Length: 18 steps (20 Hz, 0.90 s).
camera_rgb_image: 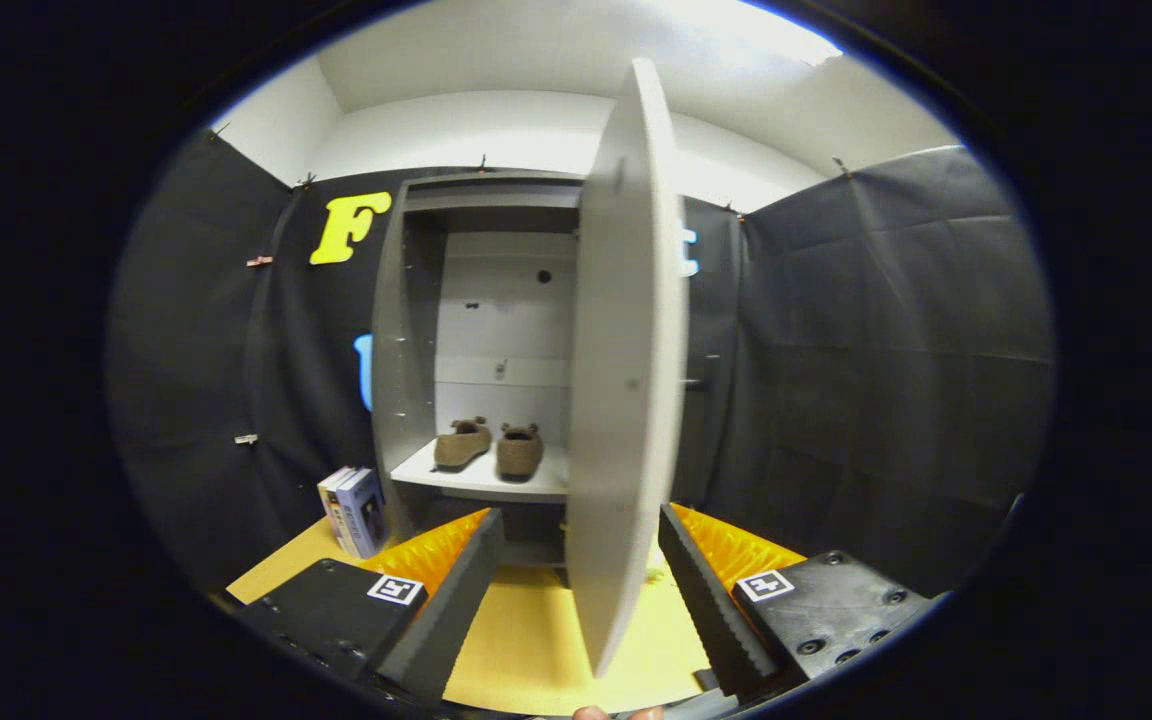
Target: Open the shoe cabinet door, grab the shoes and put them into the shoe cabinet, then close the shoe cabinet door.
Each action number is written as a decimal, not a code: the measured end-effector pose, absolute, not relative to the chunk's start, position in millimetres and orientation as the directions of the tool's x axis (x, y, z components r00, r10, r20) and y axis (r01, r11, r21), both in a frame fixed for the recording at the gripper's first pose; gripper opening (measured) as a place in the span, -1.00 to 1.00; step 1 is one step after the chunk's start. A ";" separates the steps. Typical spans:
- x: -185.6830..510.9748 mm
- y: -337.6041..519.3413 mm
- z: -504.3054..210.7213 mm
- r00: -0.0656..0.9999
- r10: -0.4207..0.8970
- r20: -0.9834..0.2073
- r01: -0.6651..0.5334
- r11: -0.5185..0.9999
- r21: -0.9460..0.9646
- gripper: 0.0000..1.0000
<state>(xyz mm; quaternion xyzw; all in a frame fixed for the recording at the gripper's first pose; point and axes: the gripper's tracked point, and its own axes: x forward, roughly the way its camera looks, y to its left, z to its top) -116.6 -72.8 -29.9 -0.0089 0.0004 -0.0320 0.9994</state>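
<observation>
- While the shoe cabinet (416, 330) stands beyond the fingers with its inside exposed, its door (629, 360) swings edge-on toward the gripper (581, 580), the lower edge reaching down between the two fingers.
- Jaws are set wide apart, one finger either side of the door's lower edge, neither pad pressing on it as far as I can tell.
- Both shoes (489, 447) sit side by side on the shelf (476, 478) inside, well beyond the fingers, so closing looks like the step left.
- Books (354, 510) stand on the yellow floor (536, 640) just beside the cabinet's left foot.
- Risk: pushed off-centre, the thin door edge could slip past a finger and stay ajar; a hard swing could slam it and jolt the shoes.
</observation>
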 end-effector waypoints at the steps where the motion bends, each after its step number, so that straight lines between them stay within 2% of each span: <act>1: -118.5 -94.3 -28.0 0.995 -0.099 -0.003 0.099 0.995 0.003 0.96; 6: -96.7 -184.0 -35.3 0.969 -0.243 -0.047 0.244 0.970 0.013 0.95; 12: -36.0 -189.1 -25.7 0.979 -0.195 -0.059 0.197 0.980 0.036 0.95; 18: -32.5 -180.5 -21.6 0.979 -0.191 -0.069 0.195 0.980 0.043 0.93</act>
